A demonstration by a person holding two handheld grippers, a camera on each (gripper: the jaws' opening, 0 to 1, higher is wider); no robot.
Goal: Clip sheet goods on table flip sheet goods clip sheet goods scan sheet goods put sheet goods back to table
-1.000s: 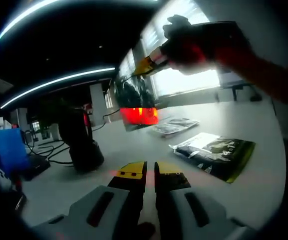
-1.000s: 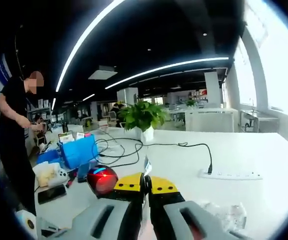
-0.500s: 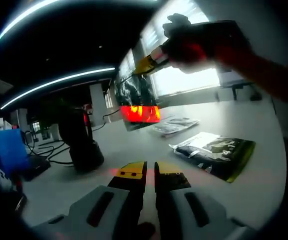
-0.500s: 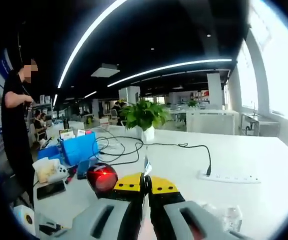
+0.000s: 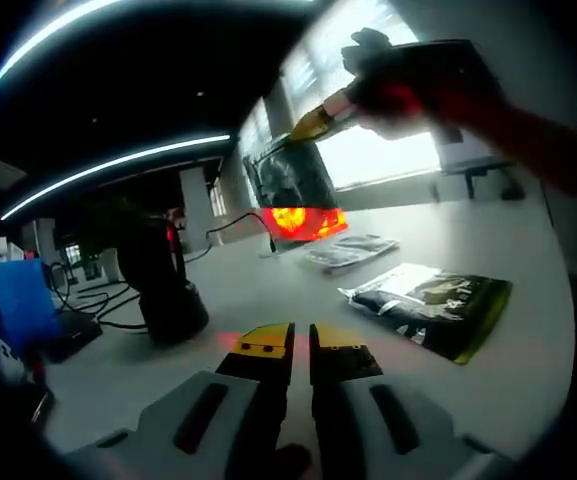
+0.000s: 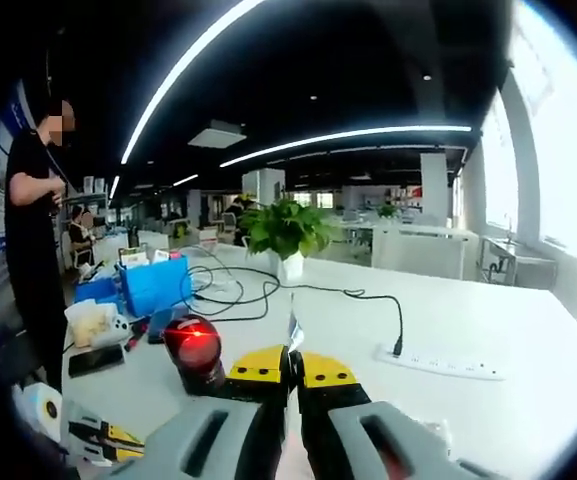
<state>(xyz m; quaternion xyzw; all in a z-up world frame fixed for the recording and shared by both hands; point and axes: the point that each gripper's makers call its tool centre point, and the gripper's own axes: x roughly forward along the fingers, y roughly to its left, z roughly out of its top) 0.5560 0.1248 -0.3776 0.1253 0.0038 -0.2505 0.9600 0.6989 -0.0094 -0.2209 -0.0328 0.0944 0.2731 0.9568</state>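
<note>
In the left gripper view, the left hand-held gripper (image 5: 300, 340) rests low over the white bench (image 5: 528, 300) with its yellow-tipped jaws drawn together and nothing between them. Above it, the right hand-held gripper (image 5: 320, 122) enters from the upper right, held by a person's hand (image 5: 408, 85), and its yellow tip pinches the top edge of a dark sheet pack (image 5: 293, 190), which hangs in the air clear of the bench. A red glow lies across the lower part of that hanging pack. A second dark sheet pack with a yellow-green edge (image 5: 433, 305) lies flat on the bench to the right of the left jaws, and a further flat pack (image 5: 353, 250) lies behind it, nearer the window. A dark scanner (image 5: 163, 275) stands on the bench to the left. In the right gripper view, the right hand-held gripper (image 6: 290, 368) has its jaws closed on the thin upper edge of the sheet, seen edge-on. The scanner (image 6: 193, 350) with its red lit window stands just left of the jaws. Beyond lie a blue box (image 6: 153, 285), a potted plant (image 6: 286, 235), a power strip (image 6: 433, 362) with cable, and a standing person (image 6: 33, 230) at the left.
</note>
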